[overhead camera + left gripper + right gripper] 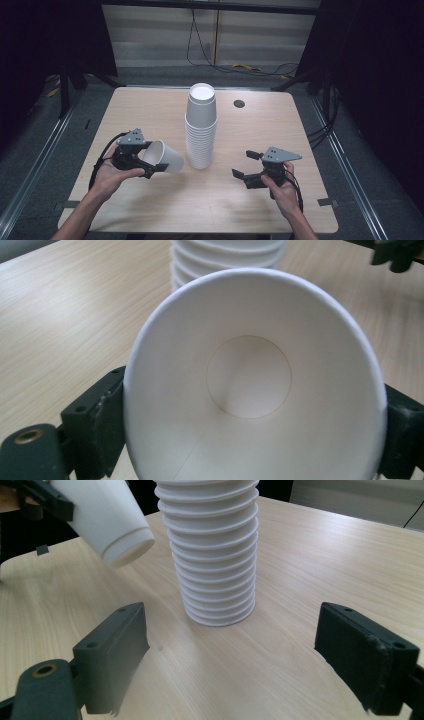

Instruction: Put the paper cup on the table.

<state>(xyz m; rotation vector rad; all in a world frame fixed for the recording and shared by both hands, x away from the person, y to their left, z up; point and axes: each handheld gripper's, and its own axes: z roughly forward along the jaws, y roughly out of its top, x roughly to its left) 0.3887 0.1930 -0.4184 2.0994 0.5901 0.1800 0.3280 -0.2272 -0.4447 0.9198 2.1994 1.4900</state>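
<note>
Left hand-held gripper (150, 169) clamped on a single paper cup (167, 157), tipped sideways just left of the cup stack (201, 127). Right hand-held gripper (246, 165) jaws apart, empty, beside the stack. Best kept lightly squeezed, turned mouth-down, then lowered squarely. Plenty of bare worktop (150, 107) all round; edges well off.

A pale wood-grain worktop (150, 107) with rounded corners filled the middle of the frame, a small dark round grommet (239, 104) set near its far edge, right of centre. Grey carpeted floor (350, 190) surrounded it, with metal rails (30, 175) running along the lower left and right. Black curtains (380, 60) darkened the upper left and upper right. At top centre stood a light panelled wall (165, 35), black cables (200, 50) hanging down it and trailing over the floor.
</note>
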